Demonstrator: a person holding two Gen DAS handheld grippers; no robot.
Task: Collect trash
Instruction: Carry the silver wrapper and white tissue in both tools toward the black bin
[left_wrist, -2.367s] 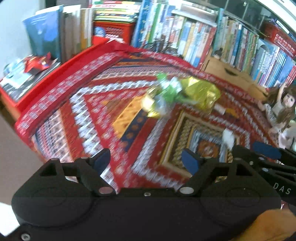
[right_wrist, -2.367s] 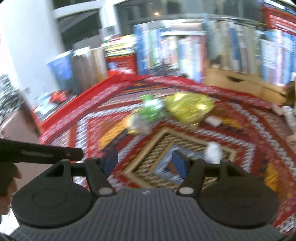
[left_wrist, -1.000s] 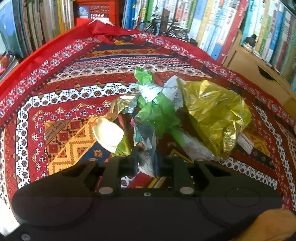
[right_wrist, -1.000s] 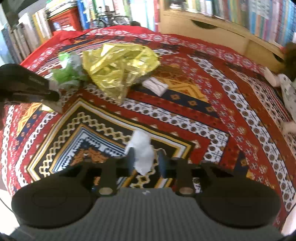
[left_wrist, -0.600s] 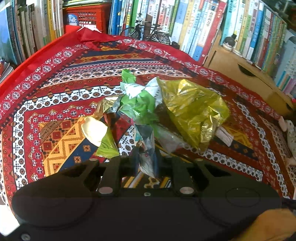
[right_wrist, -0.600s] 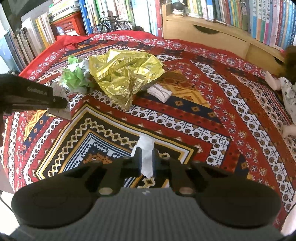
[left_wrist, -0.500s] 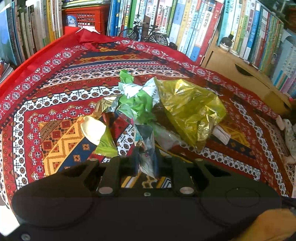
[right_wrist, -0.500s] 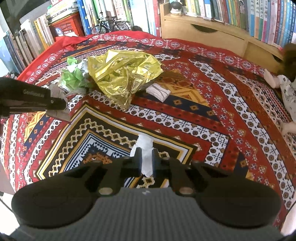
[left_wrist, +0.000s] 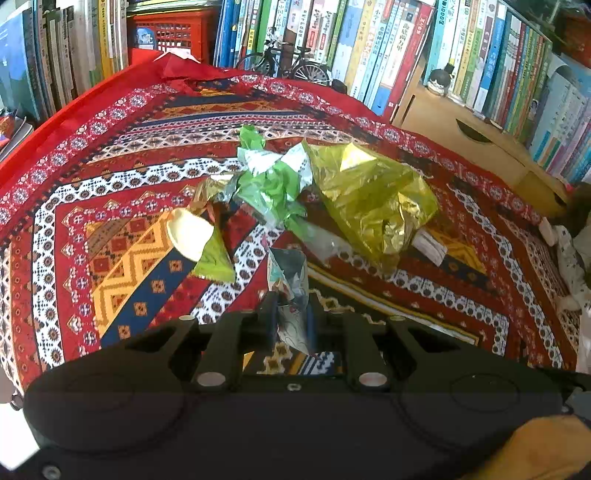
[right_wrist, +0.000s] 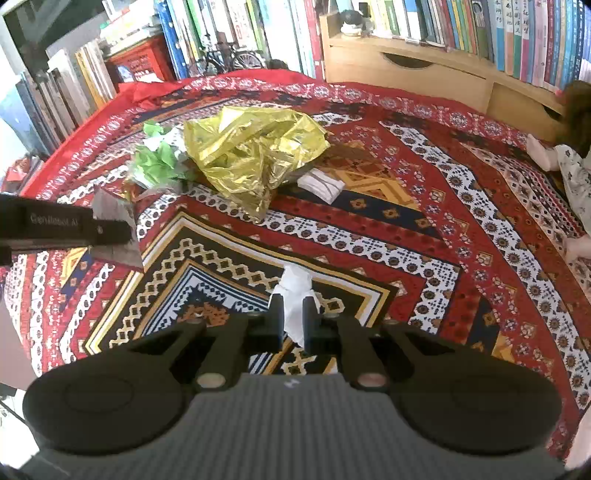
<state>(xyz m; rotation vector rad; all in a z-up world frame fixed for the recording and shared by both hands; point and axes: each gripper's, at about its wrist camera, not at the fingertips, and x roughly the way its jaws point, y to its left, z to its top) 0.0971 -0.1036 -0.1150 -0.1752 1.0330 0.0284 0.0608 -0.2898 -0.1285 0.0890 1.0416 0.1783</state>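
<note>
While both grippers are hanging above the patterned red tablecloth (right_wrist: 461, 206), the right gripper (right_wrist: 293, 320) is pinching a crumpled white tissue (right_wrist: 295, 286) and the left gripper (left_wrist: 291, 319) is clamping a silvery foil wrapper (left_wrist: 290, 284). Farther out, a paper cup (left_wrist: 188, 234), green crumpled paper (left_wrist: 273, 188), a gold foil bag (right_wrist: 251, 147) and a folded white packet (right_wrist: 319, 184) are lying together. Bookshelves (left_wrist: 369, 44) are standing behind.

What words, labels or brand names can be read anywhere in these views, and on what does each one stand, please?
"GenRobot.AI": faint pale print along the side of the left tool, seen from the right wrist view.
Book spines: Chinese titles, too small and blurred to read reliably.
Crumpled wrapper held in the left tool: printed, but nothing legible.
</note>
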